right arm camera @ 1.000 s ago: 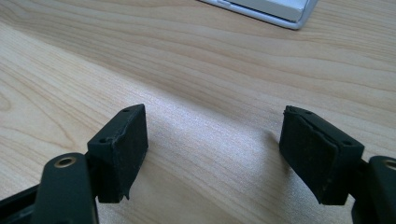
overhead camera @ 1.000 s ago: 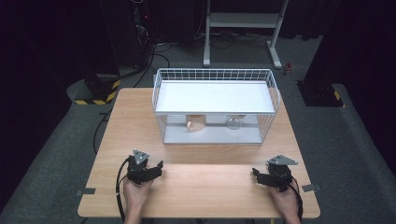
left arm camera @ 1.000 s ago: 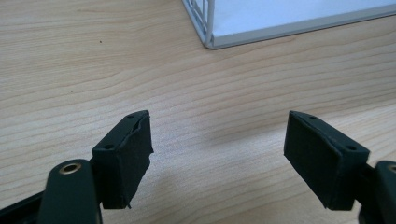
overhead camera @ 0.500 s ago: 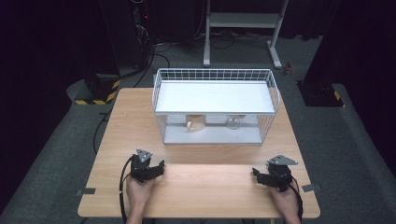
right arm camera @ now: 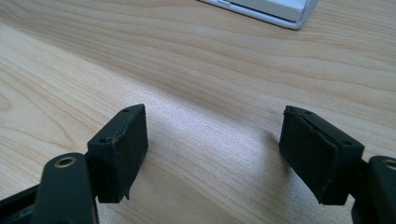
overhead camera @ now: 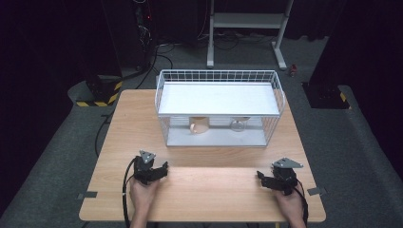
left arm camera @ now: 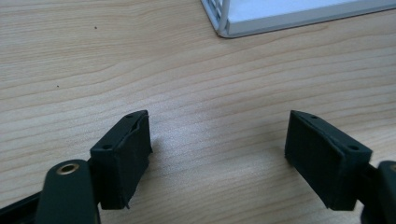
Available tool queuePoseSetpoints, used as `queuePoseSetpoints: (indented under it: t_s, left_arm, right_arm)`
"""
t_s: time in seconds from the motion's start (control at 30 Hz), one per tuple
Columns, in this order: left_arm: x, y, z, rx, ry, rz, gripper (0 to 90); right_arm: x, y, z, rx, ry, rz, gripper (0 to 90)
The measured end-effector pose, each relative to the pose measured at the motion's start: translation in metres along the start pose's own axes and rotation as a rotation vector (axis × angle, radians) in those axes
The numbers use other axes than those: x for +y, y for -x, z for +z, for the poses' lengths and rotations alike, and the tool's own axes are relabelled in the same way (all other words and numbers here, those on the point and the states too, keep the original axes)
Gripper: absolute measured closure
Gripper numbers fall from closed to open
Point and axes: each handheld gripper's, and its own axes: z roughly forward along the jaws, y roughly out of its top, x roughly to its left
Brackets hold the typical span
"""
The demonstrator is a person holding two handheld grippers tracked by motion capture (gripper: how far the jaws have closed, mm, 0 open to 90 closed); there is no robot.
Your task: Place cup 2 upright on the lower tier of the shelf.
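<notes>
Both jaws gape wide and empty: left gripper (overhead camera: 151, 170) at lower left, right gripper (overhead camera: 278, 179) at lower right of the pale wooden worktop (overhead camera: 214, 190), the white wire two-tier basket (overhead camera: 218, 102) centre frame, marginally nearer the left.

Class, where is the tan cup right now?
In the high view, the tan cup sits on the lower level of the white wire rack, left of centre, beside a clear glass.

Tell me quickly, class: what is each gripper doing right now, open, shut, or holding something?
Left gripper: open, jaws wide apart over the bare light wooden table, holding nothing.
Right gripper: open, jaws wide apart, holding nothing.
</notes>
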Motion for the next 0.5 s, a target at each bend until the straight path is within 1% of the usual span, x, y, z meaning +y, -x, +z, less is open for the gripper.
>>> queuePoseSetpoints:
  t_s: [0.5]
  left_arm:
    - [-0.0005,0.0005,-0.0005,-0.003,0.001,0.000,21.7]
  right_arm:
    - [0.0003,0.0002,0.0002,0.001,0.000,0.001,23.5]
